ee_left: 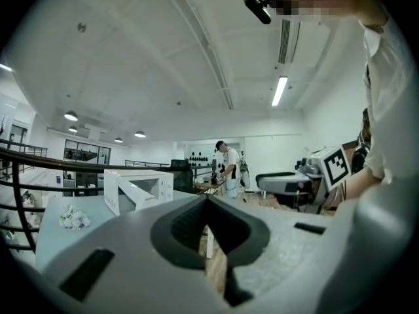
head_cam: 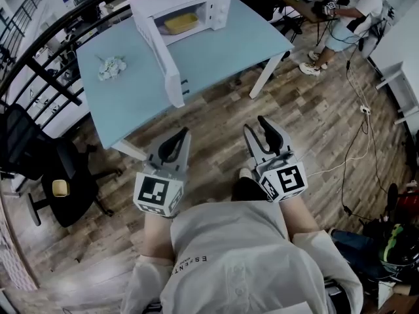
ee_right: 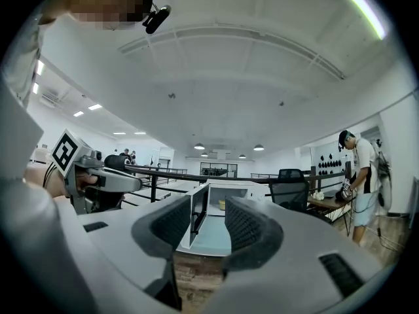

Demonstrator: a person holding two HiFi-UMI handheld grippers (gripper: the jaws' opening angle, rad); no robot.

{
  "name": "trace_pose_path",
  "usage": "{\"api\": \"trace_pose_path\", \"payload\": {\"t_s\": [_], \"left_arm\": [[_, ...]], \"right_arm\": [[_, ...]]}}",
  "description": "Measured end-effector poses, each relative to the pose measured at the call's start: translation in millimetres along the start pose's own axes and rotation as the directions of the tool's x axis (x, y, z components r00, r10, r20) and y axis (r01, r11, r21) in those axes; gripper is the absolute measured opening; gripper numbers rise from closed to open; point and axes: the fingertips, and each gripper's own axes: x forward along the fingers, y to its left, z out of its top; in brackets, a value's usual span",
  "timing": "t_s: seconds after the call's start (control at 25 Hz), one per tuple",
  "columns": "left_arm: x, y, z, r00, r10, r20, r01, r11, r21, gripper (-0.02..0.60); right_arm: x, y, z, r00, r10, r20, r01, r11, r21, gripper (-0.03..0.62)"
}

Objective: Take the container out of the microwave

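Note:
A white microwave [head_cam: 190, 8] stands on the far side of a light blue table [head_cam: 222, 51], its door [head_cam: 163, 57] swung wide open toward me. Inside lies a yellow container [head_cam: 181, 23], which the right gripper view also shows as a small yellow container [ee_right: 222, 205] in the cavity. Both grippers hang over the wooden floor, well short of the table. My left gripper [head_cam: 184, 133] is shut with nothing in it; its pads meet in the left gripper view [ee_left: 206, 201]. My right gripper [head_cam: 255, 124] is open and empty, with the microwave door [ee_right: 198, 214] framed between its pads.
A bunch of white flowers [head_cam: 111, 67] lies on the table's left part. A black office chair [head_cam: 59, 175] stands at the left by a dark railing [head_cam: 46, 70]. A person [head_cam: 347, 18] works at a desk at the back right. Cables [head_cam: 357, 129] trail over the floor.

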Motion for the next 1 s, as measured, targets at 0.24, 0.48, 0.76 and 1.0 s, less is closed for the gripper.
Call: {"api": "trace_pose_path", "payload": {"t_s": [0.24, 0.48, 0.76, 1.0], "left_arm": [[35.9, 7.9, -4.1, 0.999, 0.043, -0.009, -0.043, 0.999, 0.001, -0.006], [96.5, 15.7, -2.2, 0.992, 0.121, -0.035, -0.122, 0.992, -0.010, -0.006], [196.0, 20.1, 10.9, 0.974, 0.215, -0.072, -0.216, 0.976, -0.012, -0.006], [278.1, 14.6, 25.7, 0.961, 0.270, -0.056, -0.271, 0.962, -0.012, -0.006]], "right_arm": [[26.8, -32.5, -13.9, 0.999, 0.043, -0.003, -0.043, 0.999, 0.010, 0.155], [67.7, -87.9, -26.0, 0.990, 0.142, -0.003, -0.142, 0.989, 0.040, 0.155], [123.2, -174.7, -28.4, 0.958, 0.285, 0.000, -0.285, 0.956, 0.073, 0.155], [158.4, -250.0, -34.3, 0.927, 0.375, -0.009, -0.374, 0.925, 0.065, 0.153]]}}
